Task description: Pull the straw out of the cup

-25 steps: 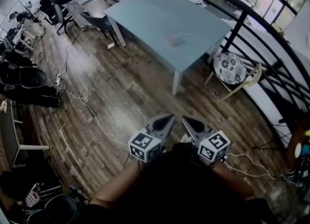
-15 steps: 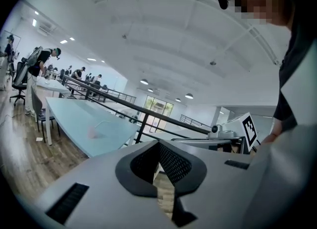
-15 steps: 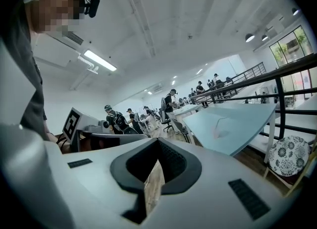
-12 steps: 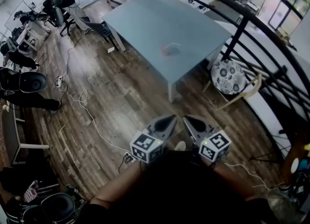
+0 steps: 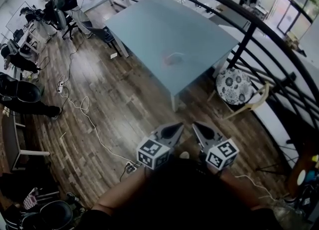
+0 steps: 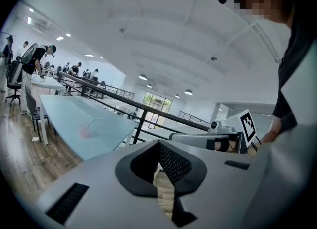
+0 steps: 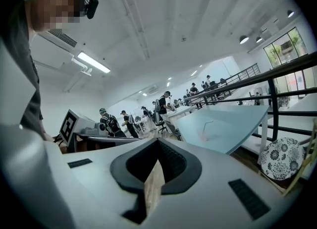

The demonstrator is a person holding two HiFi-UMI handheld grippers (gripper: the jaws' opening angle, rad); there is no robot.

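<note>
Left gripper (image 6: 159,146) and right gripper (image 7: 158,143): jaws of each pressed together, pinching nothing, held side by side above the wooden floor (image 5: 124,105), well short of the table (image 5: 164,20). The cup (image 5: 172,59) stands on the table towards its near edge, with the straw (image 7: 206,125) in it. Task judged unstarted: approach, grasp and pull all remain.

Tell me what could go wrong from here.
The cable crosses the floor ahead of the person: a trip is possible. The cup stands alone near the table edge and may tip or lift with the straw. The left gripper and right gripper are shut and must open first.
</note>
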